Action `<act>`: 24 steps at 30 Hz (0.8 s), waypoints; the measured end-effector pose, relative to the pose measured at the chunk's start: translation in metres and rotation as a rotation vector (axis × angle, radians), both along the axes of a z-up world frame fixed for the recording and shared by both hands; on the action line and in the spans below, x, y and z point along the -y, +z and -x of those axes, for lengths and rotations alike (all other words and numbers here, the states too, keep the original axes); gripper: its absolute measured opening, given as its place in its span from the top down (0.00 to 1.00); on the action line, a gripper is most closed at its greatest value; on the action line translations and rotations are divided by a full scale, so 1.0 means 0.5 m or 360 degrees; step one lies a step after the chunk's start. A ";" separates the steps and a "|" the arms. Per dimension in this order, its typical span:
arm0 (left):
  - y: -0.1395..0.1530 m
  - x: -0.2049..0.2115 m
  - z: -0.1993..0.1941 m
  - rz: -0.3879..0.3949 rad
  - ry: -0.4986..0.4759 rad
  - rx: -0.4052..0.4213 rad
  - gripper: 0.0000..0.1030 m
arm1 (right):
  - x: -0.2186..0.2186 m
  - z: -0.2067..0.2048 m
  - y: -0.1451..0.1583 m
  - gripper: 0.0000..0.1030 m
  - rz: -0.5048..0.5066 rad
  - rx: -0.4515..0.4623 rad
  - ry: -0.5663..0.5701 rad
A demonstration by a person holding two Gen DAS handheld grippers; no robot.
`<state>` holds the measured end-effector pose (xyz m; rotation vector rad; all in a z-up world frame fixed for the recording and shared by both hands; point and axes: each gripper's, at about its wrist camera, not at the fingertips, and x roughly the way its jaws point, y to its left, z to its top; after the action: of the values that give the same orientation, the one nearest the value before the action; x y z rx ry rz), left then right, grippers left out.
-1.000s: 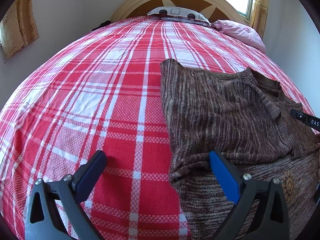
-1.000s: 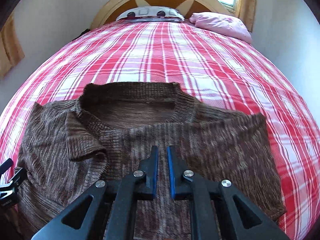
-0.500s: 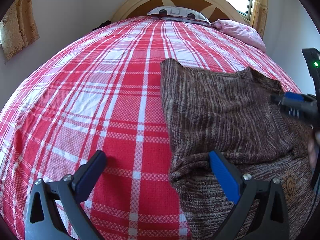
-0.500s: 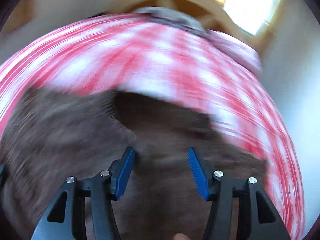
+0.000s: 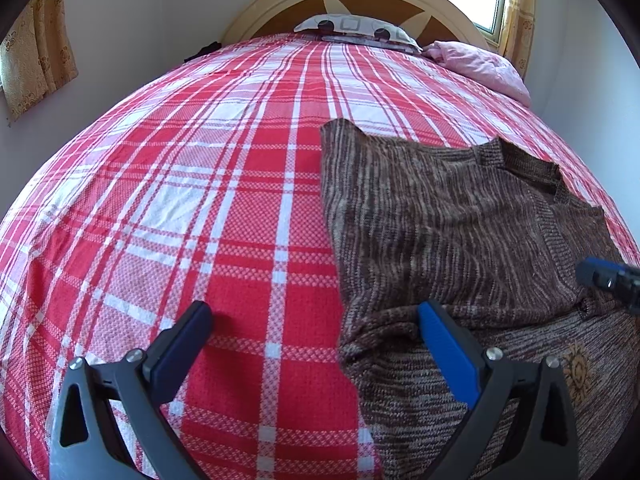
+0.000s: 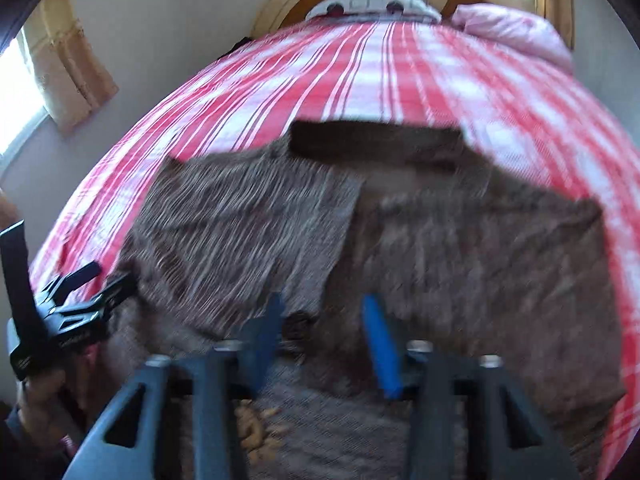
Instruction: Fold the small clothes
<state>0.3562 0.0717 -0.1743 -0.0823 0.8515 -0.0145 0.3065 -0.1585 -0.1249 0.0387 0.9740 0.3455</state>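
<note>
A brown knitted sweater (image 5: 452, 220) lies on the red plaid bed, its left side folded over the body. It fills the middle of the blurred right wrist view (image 6: 400, 248). My left gripper (image 5: 316, 328) is open and empty, its right finger at the sweater's folded left edge, its left finger over bare bedspread. My right gripper (image 6: 324, 320) is open and empty, low over the sweater's middle near the folded sleeve's end. Its tip shows at the right edge of the left wrist view (image 5: 608, 276). The left gripper shows at the left of the right wrist view (image 6: 92, 280).
The red and white plaid bedspread (image 5: 200, 200) spreads to the left and far side. A wooden headboard (image 5: 360, 4), a patterned pillow (image 5: 356, 30) and a pink pillow (image 5: 480, 68) are at the far end. Walls and curtains (image 5: 36, 56) flank the bed.
My right gripper has opened from shut and swung quickly over the sweater, ending lower and nearer its middle. My left gripper has stayed in place, open.
</note>
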 end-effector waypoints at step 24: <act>-0.003 0.017 0.008 -0.0076 -0.0019 -0.0025 0.00 | -0.090 0.021 -0.009 0.68 0.0351 0.0183 0.0157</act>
<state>0.3521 0.0632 -0.1757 -0.0324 0.8679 -0.0048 0.2959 -0.1136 -0.1292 -0.2282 0.8968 0.3257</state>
